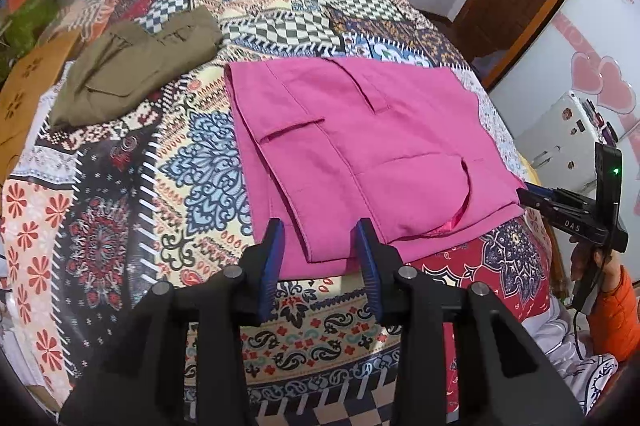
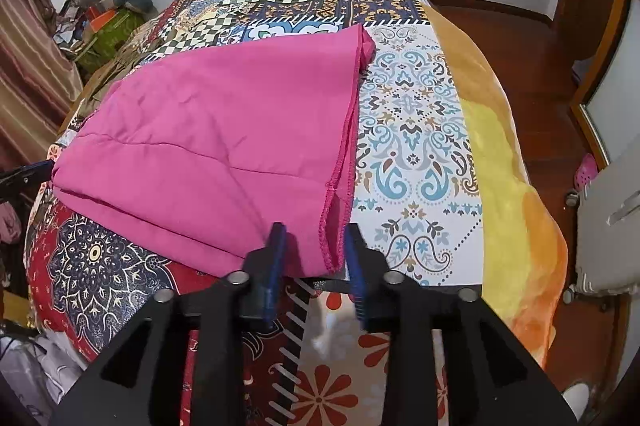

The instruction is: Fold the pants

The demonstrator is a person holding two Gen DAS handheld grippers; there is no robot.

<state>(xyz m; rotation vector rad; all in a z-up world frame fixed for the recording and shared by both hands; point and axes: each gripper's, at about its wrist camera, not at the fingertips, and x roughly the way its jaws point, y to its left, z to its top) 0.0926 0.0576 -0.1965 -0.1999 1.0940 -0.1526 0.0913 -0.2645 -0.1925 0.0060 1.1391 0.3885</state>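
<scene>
Pants — pink, folded flat — lie on a patterned bedspread, the left gripper and right gripper both parted over their near hem, olive trousers at ten o'clock.

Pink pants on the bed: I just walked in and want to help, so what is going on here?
A person is folding the pink pants on the patterned bedspread, with a hand-held gripper in each hand. The pants lie flat, already folded over. The left hand-held gripper sits open over one near corner, and the right hand-held gripper sits open around the near hem corner; neither pinches the cloth. A folded olive garment lies further back on the bed.
</scene>
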